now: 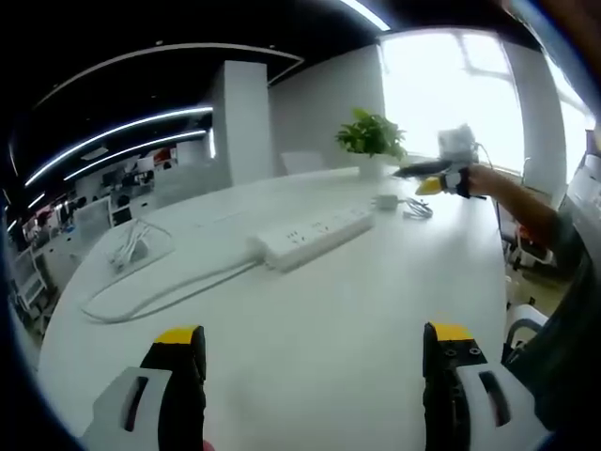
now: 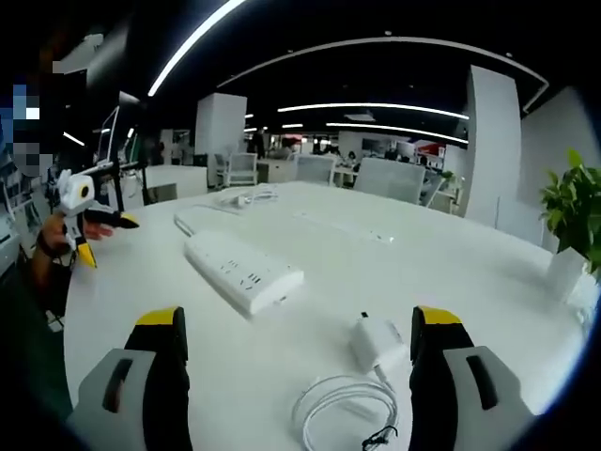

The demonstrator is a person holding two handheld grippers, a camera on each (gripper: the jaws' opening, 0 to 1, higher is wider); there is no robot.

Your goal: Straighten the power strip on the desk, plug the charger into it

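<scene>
A white power strip (image 1: 315,235) lies at a slant mid-table, its cord (image 1: 160,291) looping off to the left. My left gripper (image 1: 313,343) is open and holds nothing, well short of the strip. Beyond the strip sit the white charger (image 1: 386,202) and its cable (image 1: 419,209), with my right gripper (image 1: 414,176) held in a hand just above them. In the right gripper view the charger (image 2: 376,340) and coiled cable (image 2: 343,409) lie between the open jaws of the right gripper (image 2: 299,329). The power strip (image 2: 242,271) lies past them, and the left gripper (image 2: 105,240) is far left.
The table (image 1: 310,319) is white and round-edged. A potted plant (image 1: 371,136) stands at its far side, also seen as the plant (image 2: 575,202) at the right. Another cable bundle (image 1: 131,246) lies at the left. Chairs (image 2: 390,178) and office desks stand behind.
</scene>
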